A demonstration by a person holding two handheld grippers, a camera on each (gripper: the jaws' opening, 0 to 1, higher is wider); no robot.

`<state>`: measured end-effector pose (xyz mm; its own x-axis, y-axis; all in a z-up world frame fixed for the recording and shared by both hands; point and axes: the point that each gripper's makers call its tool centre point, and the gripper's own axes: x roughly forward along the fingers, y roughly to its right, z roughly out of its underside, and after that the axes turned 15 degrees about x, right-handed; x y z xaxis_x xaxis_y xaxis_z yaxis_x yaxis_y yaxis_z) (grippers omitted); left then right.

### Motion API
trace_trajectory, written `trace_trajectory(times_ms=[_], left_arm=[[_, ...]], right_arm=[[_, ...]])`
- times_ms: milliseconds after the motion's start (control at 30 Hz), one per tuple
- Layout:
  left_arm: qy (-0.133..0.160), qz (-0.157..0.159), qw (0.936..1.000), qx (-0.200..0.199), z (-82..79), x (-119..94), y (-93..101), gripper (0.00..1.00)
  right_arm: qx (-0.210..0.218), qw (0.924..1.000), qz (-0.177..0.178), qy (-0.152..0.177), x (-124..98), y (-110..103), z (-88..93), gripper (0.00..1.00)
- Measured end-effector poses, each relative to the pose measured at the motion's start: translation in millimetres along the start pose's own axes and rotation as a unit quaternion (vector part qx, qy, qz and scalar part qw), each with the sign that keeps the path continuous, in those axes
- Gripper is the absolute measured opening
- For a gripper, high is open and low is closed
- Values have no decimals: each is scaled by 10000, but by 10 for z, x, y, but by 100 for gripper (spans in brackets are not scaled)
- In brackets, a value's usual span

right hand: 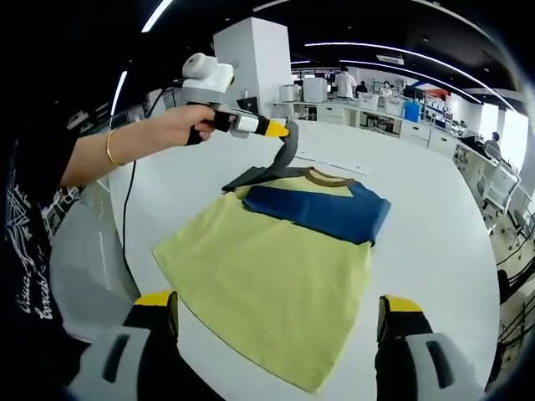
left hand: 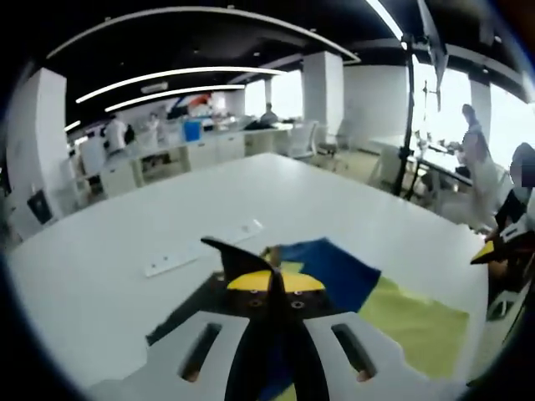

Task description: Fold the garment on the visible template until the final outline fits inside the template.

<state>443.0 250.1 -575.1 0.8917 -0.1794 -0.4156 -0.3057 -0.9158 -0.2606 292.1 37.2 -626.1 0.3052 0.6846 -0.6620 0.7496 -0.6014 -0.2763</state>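
Observation:
A yellow T-shirt (right hand: 276,259) lies flat on the white table (right hand: 435,242), its hem towards my right gripper. A blue sleeve (right hand: 322,210) is folded across its chest below the collar (right hand: 328,177). My left gripper (right hand: 288,150), held by a hand, is shut on a dark flap of cloth (right hand: 255,177) at the shirt's far left shoulder and holds it up off the table. Up close, the shut yellow-tipped left gripper (left hand: 272,280) pinches that dark flap (left hand: 227,255), with the blue sleeve (left hand: 334,271) and yellow cloth (left hand: 418,322) behind. My right gripper (right hand: 277,309) hovers open over the hem, holding nothing.
A white strip (left hand: 205,251) lies on the table beyond the shirt. The person's forearm with a bracelet (right hand: 109,150) reaches in from the left. A dark stand (left hand: 410,109) rises past the table's far edge. Desks, chairs and people fill the room behind.

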Motion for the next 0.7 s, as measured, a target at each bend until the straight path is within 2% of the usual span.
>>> trace_trajectory(times_ms=[333, 533, 700], left_arm=[[116, 221, 9997, -43, -142, 164, 206, 0], [164, 387, 9991, -96, -188, 245, 379, 0], [135, 592, 9981, 52, -165, 302, 567, 0]], right_arm=[[57, 9999, 58, -64, 23, 59, 52, 99], [90, 9999, 76, -90, 34, 82, 74, 99], [140, 9999, 64, -79, 68, 87, 70, 99]])
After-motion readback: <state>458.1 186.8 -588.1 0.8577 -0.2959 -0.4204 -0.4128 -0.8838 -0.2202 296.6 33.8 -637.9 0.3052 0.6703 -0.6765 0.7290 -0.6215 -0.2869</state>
